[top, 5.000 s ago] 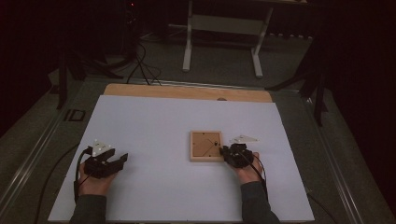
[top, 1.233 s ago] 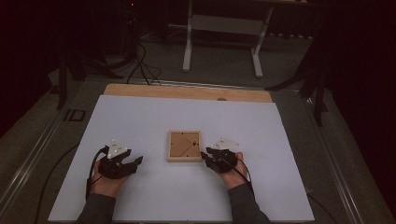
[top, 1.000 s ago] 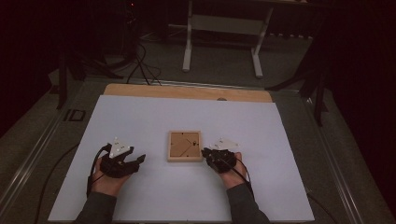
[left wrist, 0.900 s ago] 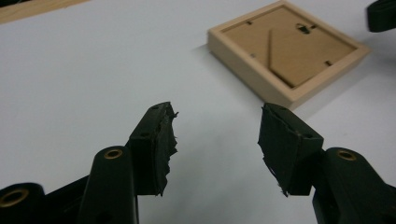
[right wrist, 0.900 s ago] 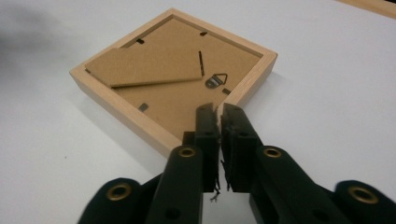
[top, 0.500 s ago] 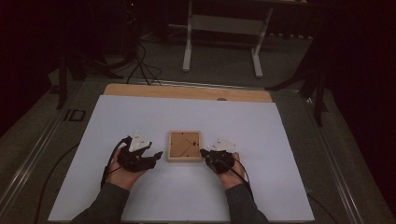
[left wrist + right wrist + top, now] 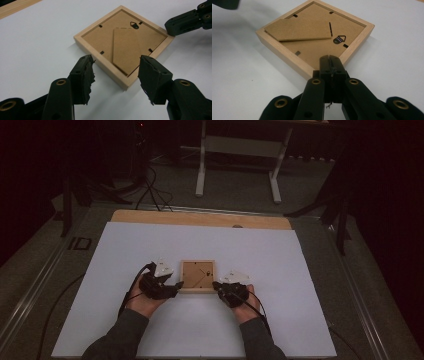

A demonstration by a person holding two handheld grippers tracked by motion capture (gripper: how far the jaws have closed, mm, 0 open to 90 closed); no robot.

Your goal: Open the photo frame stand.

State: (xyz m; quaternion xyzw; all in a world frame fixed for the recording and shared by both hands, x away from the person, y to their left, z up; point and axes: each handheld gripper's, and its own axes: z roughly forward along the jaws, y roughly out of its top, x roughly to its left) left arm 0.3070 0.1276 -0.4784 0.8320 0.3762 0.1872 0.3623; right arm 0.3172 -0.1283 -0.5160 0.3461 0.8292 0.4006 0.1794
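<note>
Left claw (image 7: pixel 116 75) is wide open around a corner of the square light-wood picture frame (image 7: pixel 120 42), not gripping. Right claw (image 7: pixel 331 65) is shut tight, pressing the frame's other corner. Next, the left should squeeze shut.

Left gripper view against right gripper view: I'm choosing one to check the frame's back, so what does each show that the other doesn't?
The left gripper view alone shows the left gripper with jaws open astride a corner of the wooden frame, the right gripper touching the far corner.

The right gripper view alone shows the right gripper's shut jaws head-on at their frame corner, and a slot in the backing board.

Both show the frame face down on the white table, its stand flap and hanger.
</note>
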